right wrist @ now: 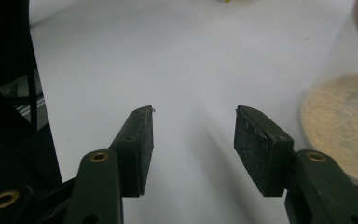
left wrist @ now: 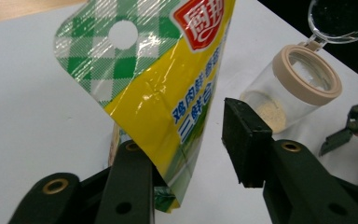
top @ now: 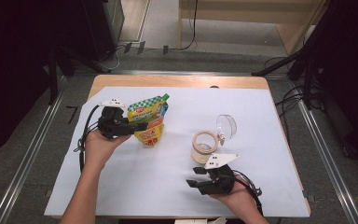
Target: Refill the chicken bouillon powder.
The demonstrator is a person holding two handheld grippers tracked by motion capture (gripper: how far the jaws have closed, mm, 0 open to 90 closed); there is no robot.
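A yellow and green-checked pouch (top: 148, 120) stands on the white table sheet (top: 121, 186) at the left. My left gripper (top: 139, 126) reaches it from the left, and the pouch (left wrist: 168, 93) sits between its jaws. The left jaw lies against the pouch, while the right pad (left wrist: 242, 140) shows a narrow gap, so my left gripper (left wrist: 186, 133) is open. A clear jar (top: 204, 145) with a beige rim, powder at its bottom and a hinged clear lid (top: 226, 125) flipped open stands right of centre. My right gripper (top: 192, 177), open and holding nothing, rests just in front of it.
The jar (left wrist: 289, 88) and its lid (left wrist: 340, 18) show beyond the pouch in the left gripper view, with the right gripper's jaws (left wrist: 349, 128) beside them. In the right gripper view, my gripper (right wrist: 193, 126) faces bare sheet with the jar's powder (right wrist: 340, 121) at right. Wooden table edge (top: 182, 80) lies behind.
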